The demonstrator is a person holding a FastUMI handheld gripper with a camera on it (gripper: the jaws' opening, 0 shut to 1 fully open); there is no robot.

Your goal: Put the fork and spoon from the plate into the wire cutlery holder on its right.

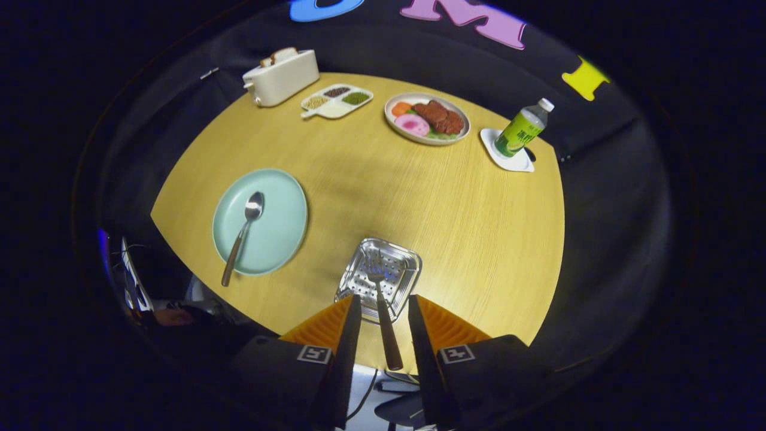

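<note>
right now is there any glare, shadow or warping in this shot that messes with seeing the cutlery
Gripper view: fisheye bends the table edge into a curve; a soft shadow darkens the wood above the wire cutlery holder, whose metal glints; the fork between the tongs and the spoon on the plate stay sharp.

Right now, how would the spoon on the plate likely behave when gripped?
The spoon looks rigid metal, probably slippery. Its handle overhangs the plate rim, so it may pivot. The hand-held gripper seems open around the fork.
</note>
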